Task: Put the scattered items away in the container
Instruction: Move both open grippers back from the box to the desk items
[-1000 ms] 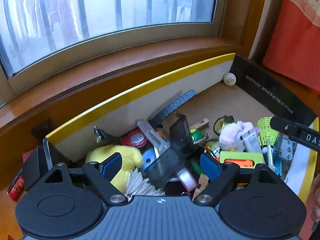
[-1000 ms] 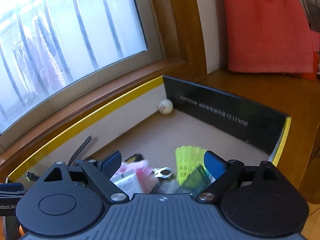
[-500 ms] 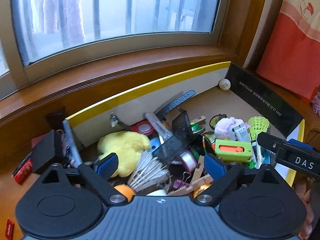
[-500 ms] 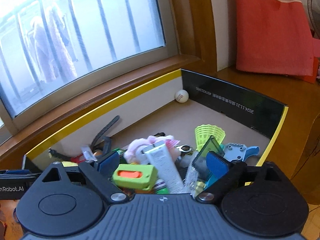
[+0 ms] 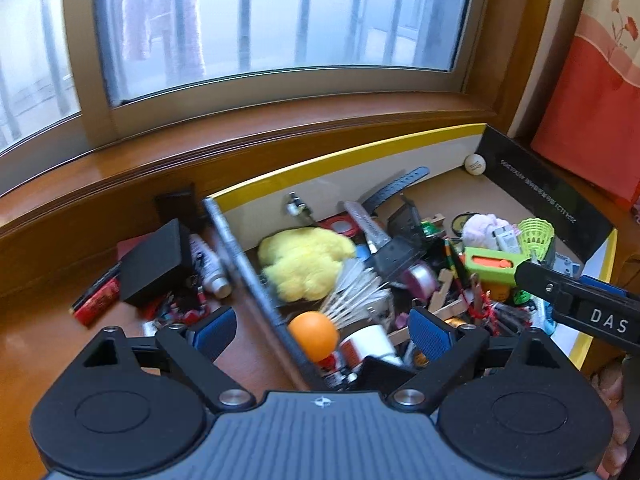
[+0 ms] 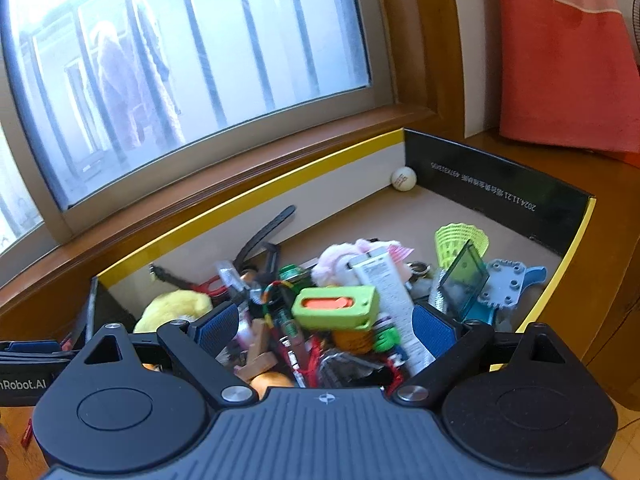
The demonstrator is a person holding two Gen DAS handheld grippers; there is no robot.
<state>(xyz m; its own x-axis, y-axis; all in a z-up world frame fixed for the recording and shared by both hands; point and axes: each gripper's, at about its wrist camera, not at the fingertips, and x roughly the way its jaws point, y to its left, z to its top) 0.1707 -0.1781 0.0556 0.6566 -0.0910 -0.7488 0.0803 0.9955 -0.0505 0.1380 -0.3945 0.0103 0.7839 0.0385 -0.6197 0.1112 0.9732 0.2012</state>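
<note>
An open cardboard box with a yellow rim [image 5: 360,152] sits on a wooden table under a window. It holds several small things: a yellow plush [image 5: 304,260], an orange ball [image 5: 314,334], a feather shuttlecock [image 5: 356,296], a green-and-orange case [image 5: 492,266] and a white ball [image 5: 474,164]. My left gripper [image 5: 322,328] hangs open over the box's left wall, gripping nothing. Left of the box lie a black block [image 5: 154,260], a red packet [image 5: 96,300] and a small bottle [image 5: 210,268]. My right gripper [image 6: 326,328] stands open above the green case [image 6: 336,306] and a white tube [image 6: 388,284].
The box's far right part [image 6: 400,224] shows bare cardboard floor. A window sill [image 5: 280,136] runs behind the box. A red-and-pink cloth [image 6: 560,60] hangs at the right. The other gripper's black body [image 5: 580,304] reaches into the left wrist view from the right.
Both grippers have drawn back and shifted left, so more of the pile shows. The items outside the box's left wall have come into the left wrist view. The left jaws stand slightly wider.
</note>
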